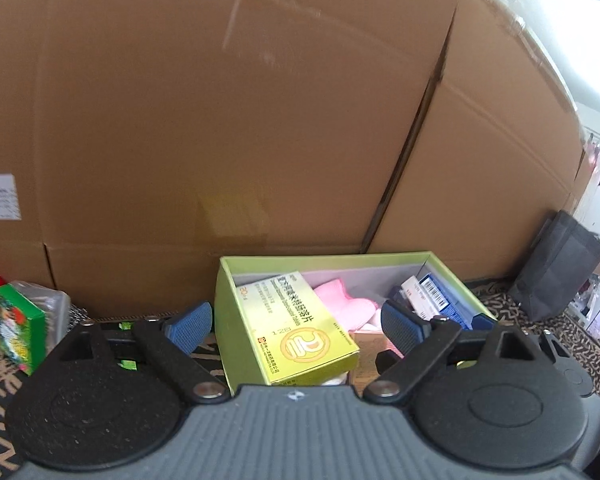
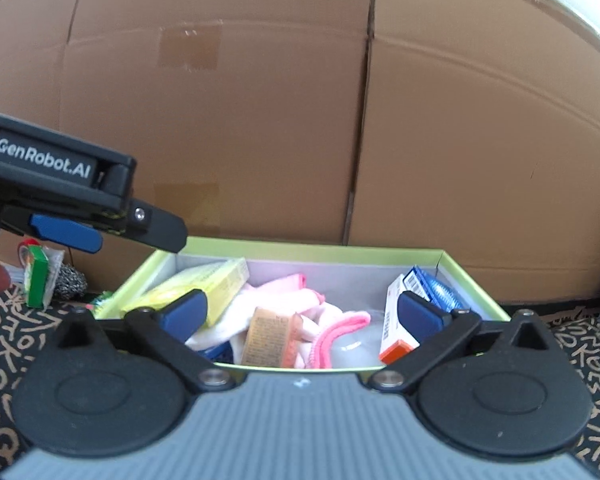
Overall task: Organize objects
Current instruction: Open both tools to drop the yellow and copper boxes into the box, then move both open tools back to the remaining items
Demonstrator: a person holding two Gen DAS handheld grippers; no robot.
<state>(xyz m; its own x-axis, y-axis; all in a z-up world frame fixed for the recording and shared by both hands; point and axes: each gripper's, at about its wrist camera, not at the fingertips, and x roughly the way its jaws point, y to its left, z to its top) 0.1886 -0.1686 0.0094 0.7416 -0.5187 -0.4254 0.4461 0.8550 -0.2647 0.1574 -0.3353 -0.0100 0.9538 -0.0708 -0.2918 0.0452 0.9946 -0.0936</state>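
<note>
- Your green tray (image 2: 470,286) sits on the patterned surface (image 2: 588,364), right in front of both grippers and close against the big cardboard boxes (image 2: 260,100).
- Inside it a yellow carton (image 1: 300,330) leans at the left end; its print is Chinese, with "128" stamped near a round gold logo.
- Pink cloths (image 2: 300,320) fill the middle, with a small tan packet (image 2: 266,336) of fine print lying on them.
- At the right end stand a white and orange carton (image 2: 396,328) and a blue box (image 1: 440,300) with a barcode.
- Your left gripper (image 1: 296,320) has its fingers wide apart, holding nothing, just above the tray's near left corner; its side reads "GenRobot.AI" in the right wrist view.
- Your right gripper (image 2: 312,312) also has its fingers spread wide and empty over the tray.
- A small green box (image 1: 22,328) stands left of the tray.
</note>
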